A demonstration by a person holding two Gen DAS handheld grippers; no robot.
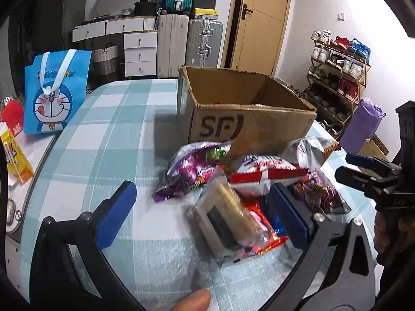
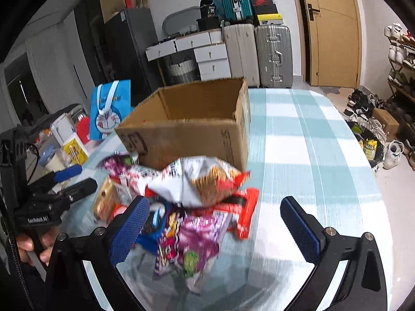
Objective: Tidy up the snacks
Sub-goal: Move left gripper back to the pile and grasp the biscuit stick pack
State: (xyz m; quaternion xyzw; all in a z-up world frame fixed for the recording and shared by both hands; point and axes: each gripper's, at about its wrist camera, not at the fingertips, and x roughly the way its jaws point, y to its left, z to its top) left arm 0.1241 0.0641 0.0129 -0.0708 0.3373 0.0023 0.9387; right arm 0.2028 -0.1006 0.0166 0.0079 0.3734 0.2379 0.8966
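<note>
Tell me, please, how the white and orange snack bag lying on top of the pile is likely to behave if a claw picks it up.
The white and orange snack bag looks puffed and crinkled, so it is probably light and will dent rather than stay stiff. Its glossy film may slip between the pads. Because it lies on other packets, lifting it could shift them.

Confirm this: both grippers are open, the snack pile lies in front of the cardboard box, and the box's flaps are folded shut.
Wrong on the flaps. The cardboard box stands open at the top, as the right wrist view shows. The left gripper and right gripper are open, and the snack pile lies in front of it.
</note>
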